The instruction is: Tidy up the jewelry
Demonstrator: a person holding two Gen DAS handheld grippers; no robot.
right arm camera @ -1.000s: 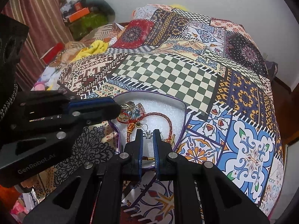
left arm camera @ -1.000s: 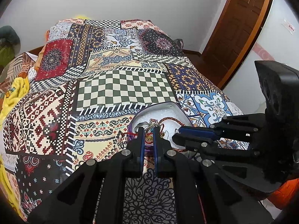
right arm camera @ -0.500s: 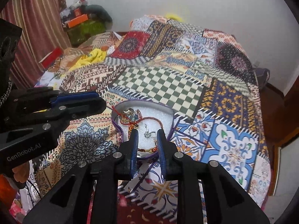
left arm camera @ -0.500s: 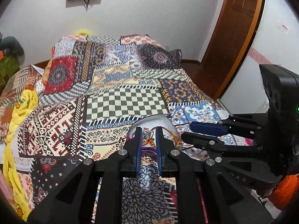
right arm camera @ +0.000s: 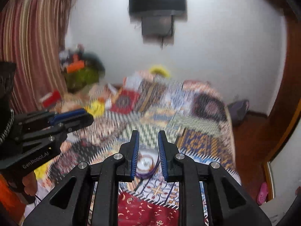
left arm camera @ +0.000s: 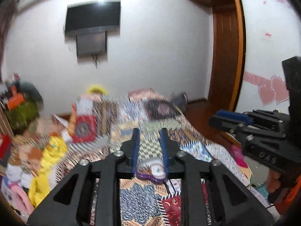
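A white tray with a purple rim (left arm camera: 152,171) holds a blurred heap of jewelry and lies on the patchwork bedspread (left arm camera: 131,116). It also shows in the right wrist view (right arm camera: 145,164). My left gripper (left arm camera: 149,131) is open and empty, raised well above and behind the tray. My right gripper (right arm camera: 148,133) is open and empty too, at a like height. Each gripper shows at the side of the other's view: the right one (left arm camera: 229,116) and the left one (right arm camera: 75,115). Both views are motion-blurred.
A wall-mounted TV (right arm camera: 157,1) hangs on the white wall behind the bed. A wooden door (left arm camera: 225,56) stands at the right. Striped curtains (right arm camera: 32,47) and piled clothes and boxes (right arm camera: 80,71) lie left of the bed.
Both grippers have pulled back and tilted up away from the tray, and their jaws have opened wider. The tray now looks small and low in both views.
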